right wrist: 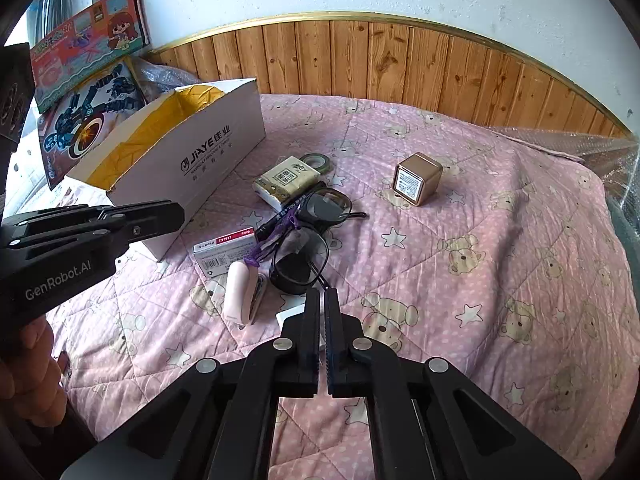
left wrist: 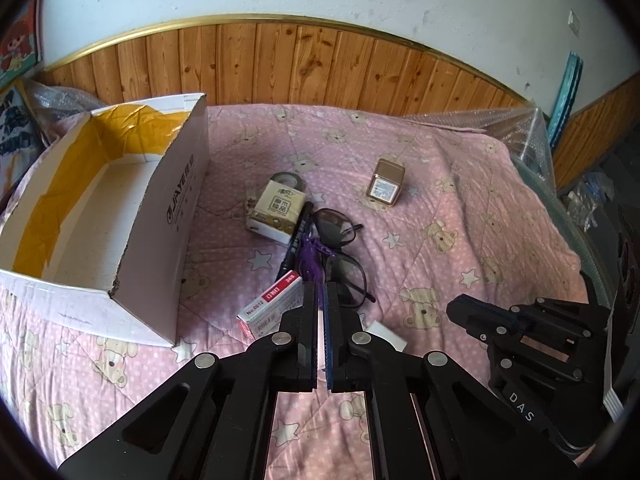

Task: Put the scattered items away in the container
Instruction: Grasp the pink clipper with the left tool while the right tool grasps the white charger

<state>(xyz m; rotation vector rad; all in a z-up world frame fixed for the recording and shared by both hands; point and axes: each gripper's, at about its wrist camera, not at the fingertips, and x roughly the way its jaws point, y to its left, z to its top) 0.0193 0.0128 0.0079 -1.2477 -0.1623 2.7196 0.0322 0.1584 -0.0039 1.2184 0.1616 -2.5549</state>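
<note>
Hovering over pink bear-print quilt [right wrist: 500, 240], left gripper [left wrist: 322, 292] and right gripper [right wrist: 322, 300] both have jaws pressed together, gripping nothing. Open white cardboard box [left wrist: 172, 216] sits at 10 o'clock. Scattered pile at 12: beige tissue pack [left wrist: 276, 212], dark-framed glasses [left wrist: 340, 248], black marker [left wrist: 294, 240], red-white staple box [left wrist: 272, 308], pink stapler [right wrist: 240, 296]. Gold cube box [left wrist: 386, 182] sits apart at 1. Tape roll [left wrist: 286, 179] half hidden behind tissue pack.

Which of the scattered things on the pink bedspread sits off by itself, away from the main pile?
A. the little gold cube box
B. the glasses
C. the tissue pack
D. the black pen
A: the gold cube box stands alone on the bedspread, while the glasses, tissue pack and pen crowd together near the cardboard box.
</note>
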